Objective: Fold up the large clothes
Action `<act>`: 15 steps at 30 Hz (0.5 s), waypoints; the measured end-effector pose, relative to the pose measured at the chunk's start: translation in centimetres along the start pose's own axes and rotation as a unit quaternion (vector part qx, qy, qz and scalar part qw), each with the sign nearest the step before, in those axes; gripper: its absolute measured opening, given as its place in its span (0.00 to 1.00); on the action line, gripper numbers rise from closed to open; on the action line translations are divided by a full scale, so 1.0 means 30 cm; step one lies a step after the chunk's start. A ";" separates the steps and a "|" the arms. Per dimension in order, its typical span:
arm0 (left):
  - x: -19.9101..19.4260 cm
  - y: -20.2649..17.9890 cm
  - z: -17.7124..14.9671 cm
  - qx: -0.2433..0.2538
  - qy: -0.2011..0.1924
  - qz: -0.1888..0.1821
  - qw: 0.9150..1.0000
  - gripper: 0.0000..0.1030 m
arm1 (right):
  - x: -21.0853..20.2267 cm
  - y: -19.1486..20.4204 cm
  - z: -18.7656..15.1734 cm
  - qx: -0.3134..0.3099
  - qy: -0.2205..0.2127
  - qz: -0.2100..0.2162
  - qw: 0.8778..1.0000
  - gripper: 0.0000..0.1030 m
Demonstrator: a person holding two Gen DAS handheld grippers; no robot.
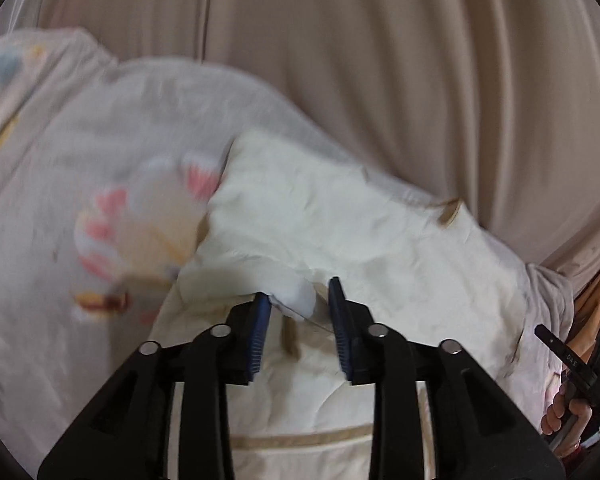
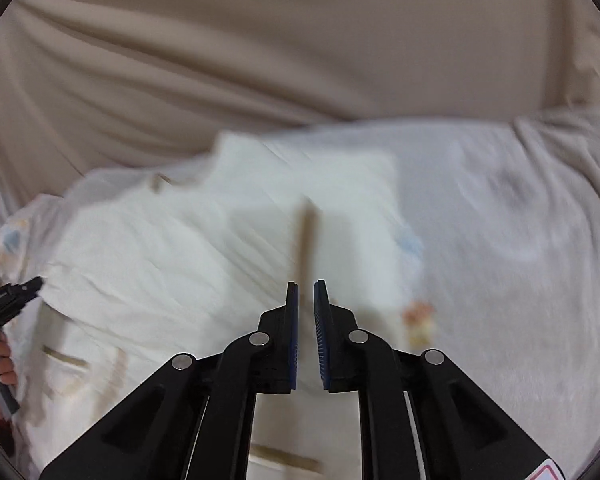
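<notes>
A cream garment [image 1: 340,216] with tan trim lies folded on a white printed bedsheet [image 1: 80,140]. My left gripper [image 1: 299,289] hangs just over the garment's near part with its jaws apart. A white fold of the cloth [image 1: 296,300] rises between them, against the left pad and clear of the right one. In the right wrist view the same garment [image 2: 180,248] is blurred, with a tan stripe running up its middle. My right gripper [image 2: 306,283] hovers above it with a narrow gap and nothing between the pads.
A beige draped fabric [image 1: 380,60] fills the background behind the bed. The bedsheet [image 2: 520,240] spreads to the right of the garment. A person's hand [image 1: 564,412] holds the other gripper at the right edge, and a hand [image 2: 0,360] shows at the left edge.
</notes>
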State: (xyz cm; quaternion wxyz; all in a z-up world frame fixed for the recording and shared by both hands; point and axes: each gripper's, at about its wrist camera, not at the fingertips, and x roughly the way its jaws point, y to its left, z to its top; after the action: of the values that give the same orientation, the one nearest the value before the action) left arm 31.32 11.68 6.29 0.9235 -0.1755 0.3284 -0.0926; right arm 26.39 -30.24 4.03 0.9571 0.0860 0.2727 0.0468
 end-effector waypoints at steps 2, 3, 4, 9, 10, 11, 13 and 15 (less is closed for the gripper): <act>0.033 -0.043 0.058 0.004 -0.012 0.019 1.000 0.34 | 0.027 0.067 0.058 -0.012 -0.010 0.015 1.000 0.12; 0.059 -0.052 0.077 -0.003 -0.013 0.027 1.000 0.35 | 0.058 0.115 0.076 -0.019 -0.011 0.019 1.000 0.12; 0.079 -0.053 0.090 -0.008 -0.011 0.032 0.999 0.36 | 0.100 0.158 0.090 -0.024 -0.009 0.027 0.999 0.12; 0.180 -0.039 0.031 -0.020 0.012 0.070 0.997 0.41 | 0.319 0.271 0.070 -0.051 0.046 0.018 0.997 0.08; 0.188 -0.028 0.003 -0.008 0.020 0.074 0.997 0.41 | 0.343 0.252 0.052 -0.062 0.052 0.005 0.997 0.03; 0.190 -0.006 -0.034 0.004 0.033 0.079 0.996 0.41 | 0.353 0.217 0.039 -0.067 0.052 -0.002 0.996 0.00; 0.187 0.057 -0.105 0.011 0.062 0.066 0.996 0.43 | 0.348 0.128 0.040 -0.049 0.041 -0.005 0.998 0.00; 0.150 0.117 -0.161 0.015 0.074 0.047 0.996 0.44 | 0.316 0.021 0.042 -0.004 0.029 -0.018 0.999 0.00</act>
State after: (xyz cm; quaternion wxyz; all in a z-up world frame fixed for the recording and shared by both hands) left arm 31.89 12.34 -1.14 0.9023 -0.1390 0.4026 -0.0667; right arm 35.06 -28.51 0.34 0.9497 0.0764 0.3019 0.0335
